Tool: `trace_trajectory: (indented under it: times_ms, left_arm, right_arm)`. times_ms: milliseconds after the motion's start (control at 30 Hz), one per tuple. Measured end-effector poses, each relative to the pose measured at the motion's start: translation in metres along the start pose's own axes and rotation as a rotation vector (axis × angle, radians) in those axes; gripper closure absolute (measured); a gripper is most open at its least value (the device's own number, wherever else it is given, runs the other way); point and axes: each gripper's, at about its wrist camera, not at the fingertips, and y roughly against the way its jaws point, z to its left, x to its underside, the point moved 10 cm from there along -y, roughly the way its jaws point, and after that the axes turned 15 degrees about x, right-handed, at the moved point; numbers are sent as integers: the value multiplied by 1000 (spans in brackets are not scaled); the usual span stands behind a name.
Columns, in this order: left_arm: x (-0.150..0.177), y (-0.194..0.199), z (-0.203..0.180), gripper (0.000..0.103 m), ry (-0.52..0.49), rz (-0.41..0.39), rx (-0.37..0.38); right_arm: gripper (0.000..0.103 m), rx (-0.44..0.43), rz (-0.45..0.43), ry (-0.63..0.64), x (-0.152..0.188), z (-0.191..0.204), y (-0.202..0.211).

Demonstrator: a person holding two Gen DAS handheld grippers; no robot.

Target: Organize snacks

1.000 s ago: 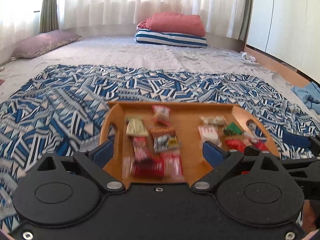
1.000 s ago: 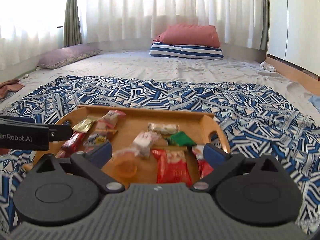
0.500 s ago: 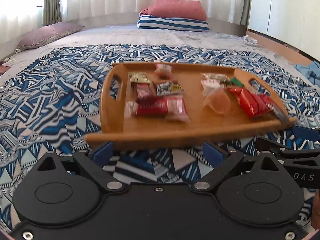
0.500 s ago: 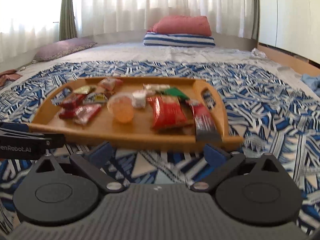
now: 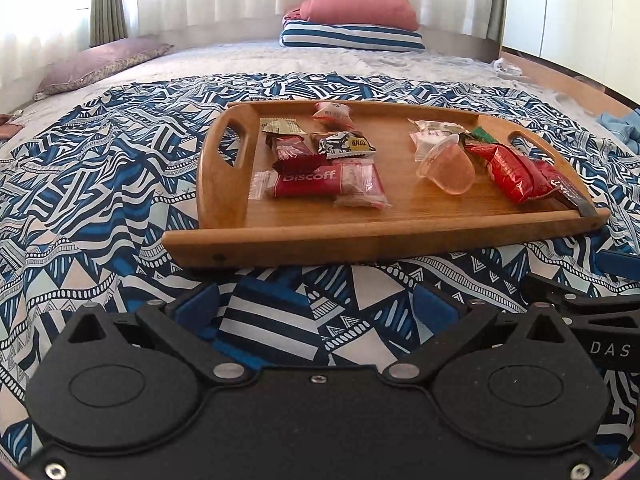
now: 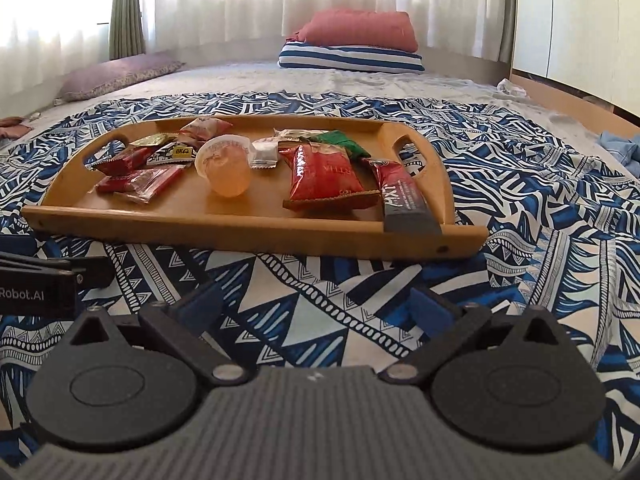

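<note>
A red Biscoff packet (image 5: 306, 181) lies on the wooden tray (image 5: 400, 236).

Left gripper (image 5: 316, 304): matte black plastic body, smooth-faced; two round disc housings with embossed circles; angular linkage arms with silver pivot screws; blue finger pads (image 5: 196, 306). White lettering "Robot.AI" on its side, seen from the right wrist.

Right gripper (image 6: 316, 306): dark grey ribbed body, same discs, linkages, silver screws, blue pads. White "DAS" lettering on its side.
</note>
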Motion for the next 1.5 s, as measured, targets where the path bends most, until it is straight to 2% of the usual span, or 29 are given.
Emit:
trace_trajectory:
  times_ms: [1500]
  left_arm:
    - [1, -3, 1, 0, -3, -5, -9]
  right_arm:
    - [0, -12, -6, 27, 2, 3, -1]
